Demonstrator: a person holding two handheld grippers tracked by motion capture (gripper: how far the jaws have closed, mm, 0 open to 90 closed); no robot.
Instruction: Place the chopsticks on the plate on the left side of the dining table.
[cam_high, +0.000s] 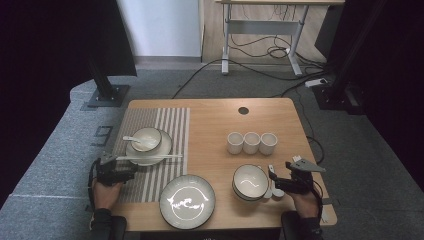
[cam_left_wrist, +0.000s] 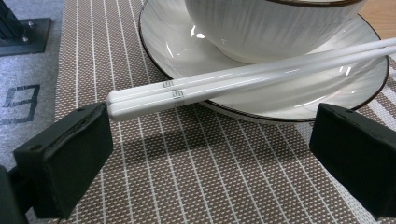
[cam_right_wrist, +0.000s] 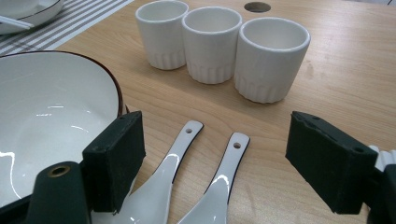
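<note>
A pair of white chopsticks (cam_left_wrist: 233, 84) lies across the front rim of a white saucer (cam_left_wrist: 289, 100) that carries a ribbed white bowl (cam_left_wrist: 271, 28). My left gripper (cam_left_wrist: 212, 135) stands open on the striped placemat (cam_left_wrist: 196, 177), with the chopsticks' near ends just by its left jaw. In the high view the left gripper (cam_high: 125, 167) sits at the mat's front left. My right gripper (cam_right_wrist: 219, 154) is open over two white spoons (cam_right_wrist: 163, 186) lying side by side on the wood, beside a dark-rimmed white bowl (cam_right_wrist: 46, 112). The right gripper (cam_high: 280, 181) is at the table's front right.
Three white cups (cam_high: 251, 142) stand in a row behind the right bowl (cam_high: 249, 182). A large white plate (cam_high: 187, 201) lies at the front centre. A spoon (cam_high: 134, 140) rests in the left bowl (cam_high: 146, 139). A round cable hole (cam_high: 243, 110) is near the far edge.
</note>
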